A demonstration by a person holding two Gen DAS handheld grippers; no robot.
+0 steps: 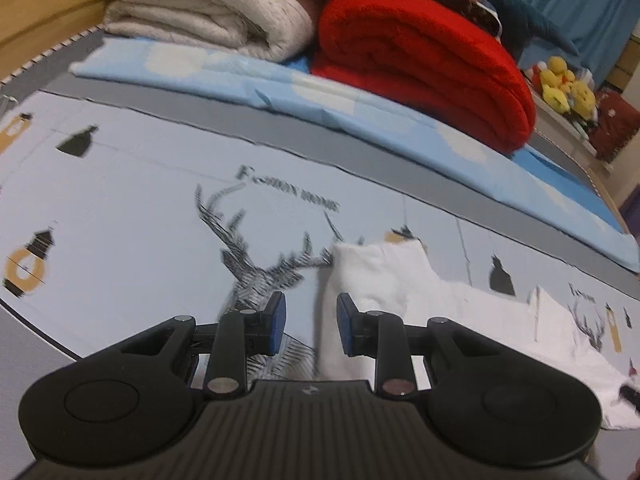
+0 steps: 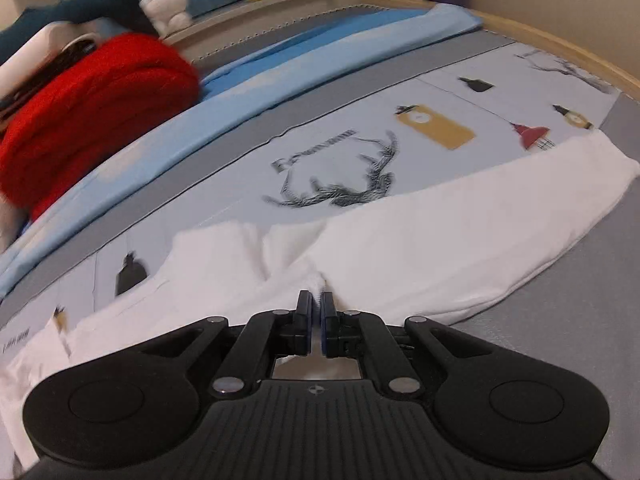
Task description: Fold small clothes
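A white garment (image 2: 420, 240) lies spread on a bed sheet printed with deer and lanterns. In the left wrist view its left end (image 1: 384, 276) lies just ahead of and under the fingers. My left gripper (image 1: 311, 326) is open, its blue pads apart, low over the garment's edge with nothing between them. My right gripper (image 2: 317, 320) is shut on a pinch of the white garment's fabric near its middle front edge.
A folded red blanket (image 1: 424, 60) and a folded white blanket (image 1: 208, 8) lie on a light blue sheet (image 1: 320, 100) at the back. Yellow plush toys (image 1: 564, 88) sit on a shelf beyond. A wooden bed frame (image 2: 560, 44) borders the right.
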